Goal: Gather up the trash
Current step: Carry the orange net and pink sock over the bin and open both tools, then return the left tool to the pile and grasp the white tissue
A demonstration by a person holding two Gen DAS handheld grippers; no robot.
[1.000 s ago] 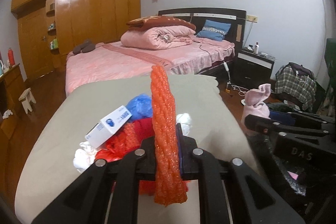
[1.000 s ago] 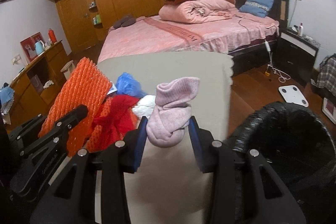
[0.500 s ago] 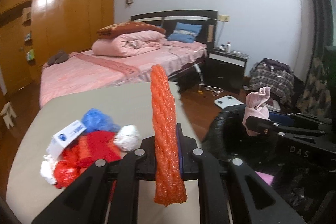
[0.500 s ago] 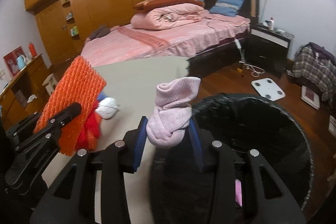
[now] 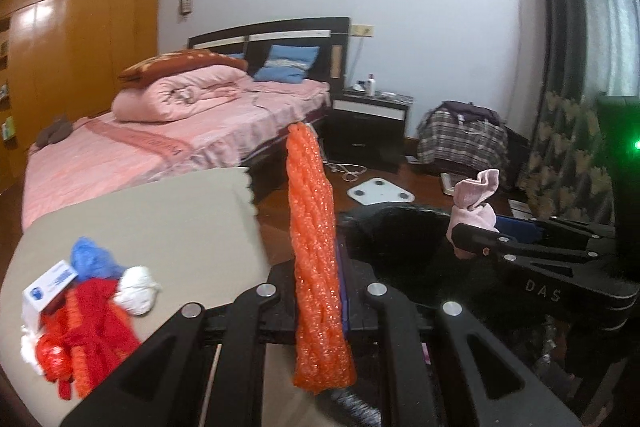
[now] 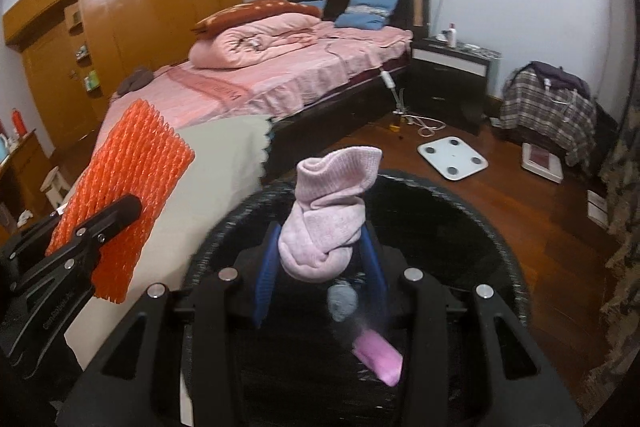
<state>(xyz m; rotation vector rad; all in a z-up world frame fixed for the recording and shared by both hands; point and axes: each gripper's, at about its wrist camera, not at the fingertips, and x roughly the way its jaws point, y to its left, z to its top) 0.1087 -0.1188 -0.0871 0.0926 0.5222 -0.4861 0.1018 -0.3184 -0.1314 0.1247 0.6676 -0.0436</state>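
the right gripper point(image 6: 318, 263) had its jaws clamped on a balled pink sock point(image 6: 326, 223), held over the mouth of the black-lined trash bin point(image 6: 460, 211). the left gripper point(image 5: 318, 301) had its jaws pinched tight on an orange foam net sleeve point(image 5: 316, 247), which stood upright by the bin's near rim, at the desk point(image 5: 160, 219) edge. more trash (a red net, a blue wad, a white wad, a small box) lay in a pile point(image 5: 84, 311) on the desk. the step in hand looked like the drop-off: next, each load needs to sit squarely over the bin opening, then the jaws part.
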